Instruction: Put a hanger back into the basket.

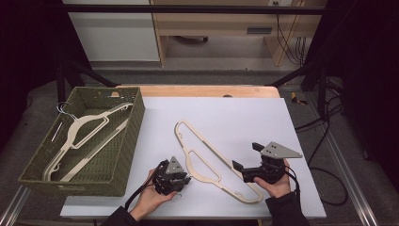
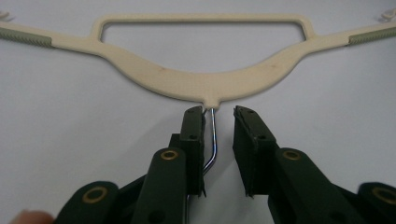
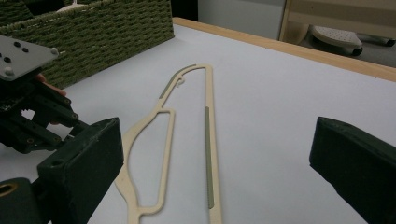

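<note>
One cream hanger [image 1: 211, 162] lies flat near the table's [image 1: 244, 113] front edge in the high view, between the left gripper [image 1: 181, 180] and the right gripper [image 1: 244, 157] — a green basket [image 1: 129, 141] sits at the left edge. Left gripper view: its metal hook [image 2: 213, 135] stands between narrowly parted jaws, touching one pad, the other just clear. Right gripper view: jaws spread wide, nothing between — hanger beyond.
</note>
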`<state>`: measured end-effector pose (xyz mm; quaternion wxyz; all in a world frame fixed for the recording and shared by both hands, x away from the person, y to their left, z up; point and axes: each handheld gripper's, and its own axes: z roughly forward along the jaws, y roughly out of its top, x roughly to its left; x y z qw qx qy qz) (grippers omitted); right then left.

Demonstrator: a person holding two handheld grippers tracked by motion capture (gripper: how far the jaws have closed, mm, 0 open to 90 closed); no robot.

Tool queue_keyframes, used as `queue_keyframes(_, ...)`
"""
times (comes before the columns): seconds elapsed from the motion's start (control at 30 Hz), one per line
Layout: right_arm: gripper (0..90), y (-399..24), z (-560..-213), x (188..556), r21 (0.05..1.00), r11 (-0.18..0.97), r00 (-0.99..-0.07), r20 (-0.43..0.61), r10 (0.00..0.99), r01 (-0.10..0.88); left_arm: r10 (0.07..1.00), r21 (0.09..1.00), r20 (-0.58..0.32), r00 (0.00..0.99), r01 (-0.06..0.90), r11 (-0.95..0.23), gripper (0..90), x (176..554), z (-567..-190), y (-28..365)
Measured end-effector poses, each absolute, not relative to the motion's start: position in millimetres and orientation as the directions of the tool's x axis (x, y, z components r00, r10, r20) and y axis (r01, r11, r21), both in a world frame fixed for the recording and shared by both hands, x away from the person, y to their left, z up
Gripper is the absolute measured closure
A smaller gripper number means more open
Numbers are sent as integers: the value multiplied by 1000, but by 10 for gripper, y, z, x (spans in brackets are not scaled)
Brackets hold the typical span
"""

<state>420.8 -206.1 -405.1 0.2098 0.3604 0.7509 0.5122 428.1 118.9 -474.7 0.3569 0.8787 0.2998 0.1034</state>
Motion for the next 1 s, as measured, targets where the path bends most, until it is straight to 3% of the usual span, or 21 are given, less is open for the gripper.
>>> queue_keyframes(0.37, 35, -2016, -4047, 4210, 922, 215, -656, 54, 753, 322, 650, 662, 20, 759, 477, -578, 849, 4239, -4734, 1096)
queue_keyframes(0.47, 34, -1980, -4055, 4212, 919, 226, -665, 50, 745, 323, 662, 659, -11, 749, 503, -558, 883, 4257, -4733, 1099)
queue_keyframes(1.0, 52, -1702, -4168, 4229, 899, 276, -713, 55, 699, 340, 640, 658, -31, 768, 497, -565, 888, 4267, -4616, 1123)
